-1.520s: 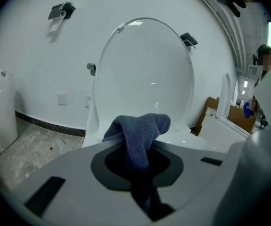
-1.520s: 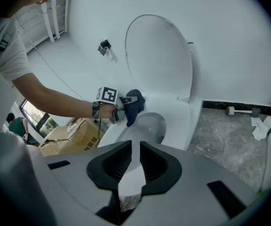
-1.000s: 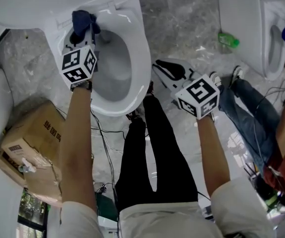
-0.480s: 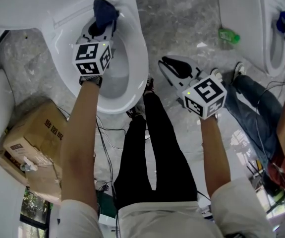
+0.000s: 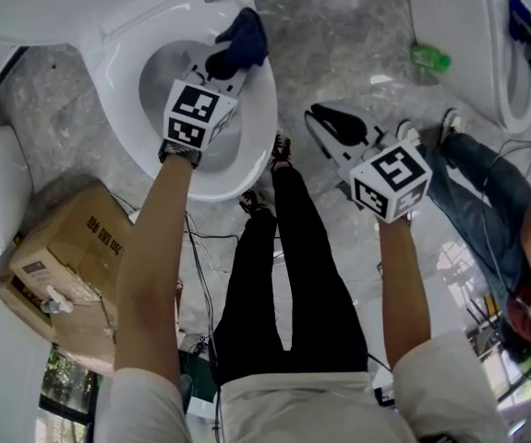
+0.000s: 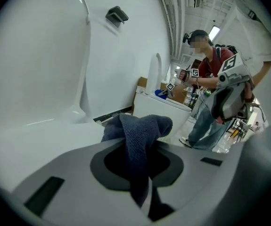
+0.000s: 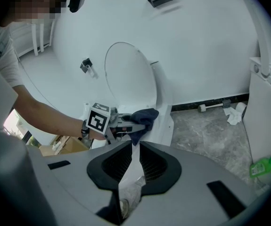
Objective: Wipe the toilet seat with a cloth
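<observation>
Dark cloth (image 5: 243, 37) is clamped in left gripper (image 5: 221, 66) and laid on seat's (image 5: 267, 109) far right rim. Right gripper (image 5: 326, 124) is held over floor, right of toilet, empty. Its jaws' narrow gap is seen only in right gripper view.

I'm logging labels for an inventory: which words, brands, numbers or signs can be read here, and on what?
No text is legible.
Cardboard box: dark print on top, too blurred to read.
White label on that box: too small to read.
Green bottle: no label legible.
Marker cubes: black-and-white square patterns only, no letters.
</observation>
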Demonstrator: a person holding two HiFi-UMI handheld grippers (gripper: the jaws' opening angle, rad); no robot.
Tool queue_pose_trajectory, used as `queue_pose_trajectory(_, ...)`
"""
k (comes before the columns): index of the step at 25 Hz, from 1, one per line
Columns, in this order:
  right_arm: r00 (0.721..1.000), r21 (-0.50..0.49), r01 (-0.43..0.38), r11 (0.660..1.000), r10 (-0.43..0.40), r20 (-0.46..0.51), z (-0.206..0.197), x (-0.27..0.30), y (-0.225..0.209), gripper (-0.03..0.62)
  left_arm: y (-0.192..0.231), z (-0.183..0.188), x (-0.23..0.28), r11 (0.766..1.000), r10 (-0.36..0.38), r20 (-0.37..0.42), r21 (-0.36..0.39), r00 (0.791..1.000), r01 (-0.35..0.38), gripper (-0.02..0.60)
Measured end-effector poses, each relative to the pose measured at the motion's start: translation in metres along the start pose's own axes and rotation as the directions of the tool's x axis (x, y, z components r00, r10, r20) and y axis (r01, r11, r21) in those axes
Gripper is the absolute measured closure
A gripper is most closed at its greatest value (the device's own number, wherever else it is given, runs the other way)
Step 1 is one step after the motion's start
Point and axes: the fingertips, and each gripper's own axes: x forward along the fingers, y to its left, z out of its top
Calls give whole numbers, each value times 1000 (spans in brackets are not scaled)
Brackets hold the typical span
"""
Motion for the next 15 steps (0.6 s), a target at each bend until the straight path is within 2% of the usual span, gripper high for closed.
queue_pose_trajectory(2,1000,4,4,1000,-4,4,-3,-6,3,526,-19,-7,-5,997,-72,-7,-21,997,72,538)
queue_pose_trajectory(5,1000,9,11,1000,-11,7,-10,-11,7,526,-48,-24,-16,983,-181,-52,-31,982,179,538)
queue_pose_trajectory(11,999,28,24,999,-25,34,-19,-13,17,526,-97,-65,-41,942,-328,-175,16,928,336,538)
queue_pose_trajectory(15,998,26,23,999,-24,59,-25,-14,32,526,-122,-86,-63,913,-403,-222,-30,888,407,538)
